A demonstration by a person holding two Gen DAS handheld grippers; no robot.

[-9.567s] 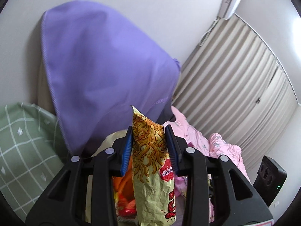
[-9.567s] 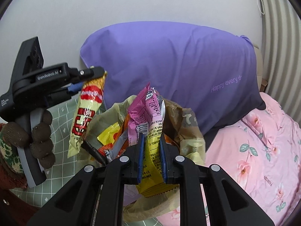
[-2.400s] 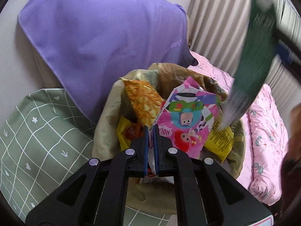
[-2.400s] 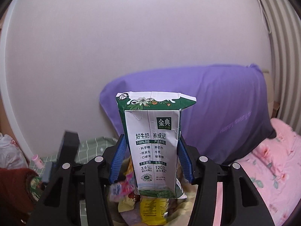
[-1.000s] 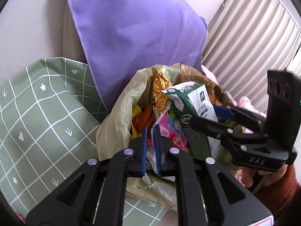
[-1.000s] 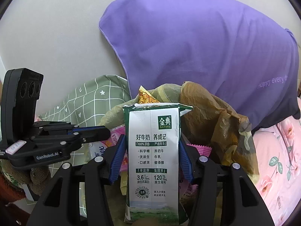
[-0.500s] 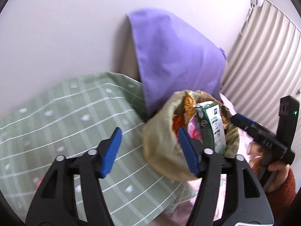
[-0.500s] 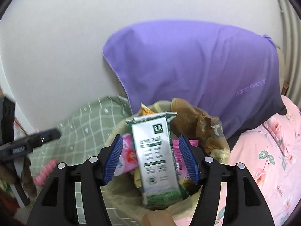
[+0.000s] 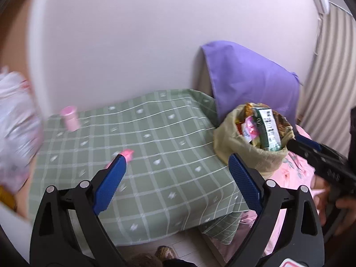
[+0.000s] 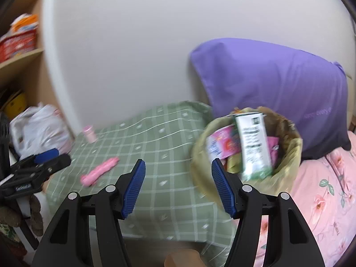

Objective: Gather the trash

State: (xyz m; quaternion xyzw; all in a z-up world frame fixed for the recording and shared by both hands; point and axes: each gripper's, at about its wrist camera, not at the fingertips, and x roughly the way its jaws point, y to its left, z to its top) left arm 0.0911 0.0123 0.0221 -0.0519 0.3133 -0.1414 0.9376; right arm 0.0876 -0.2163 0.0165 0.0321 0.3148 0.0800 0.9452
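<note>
Both grippers hang empty over the green checked bedspread (image 9: 169,155): left gripper (image 9: 178,178) with jaws opening, right gripper (image 10: 178,187) released. The milk carton (image 10: 253,144) stands in the trash bag (image 10: 287,173); a pink wrapper (image 10: 99,171) likely awaits collection.

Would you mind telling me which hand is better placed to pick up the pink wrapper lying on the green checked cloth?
Left, probably. The left tongs, opening and empty, have the pink wrapper right by their fingertip; the right tongs sit nearer the trash bag.
</note>
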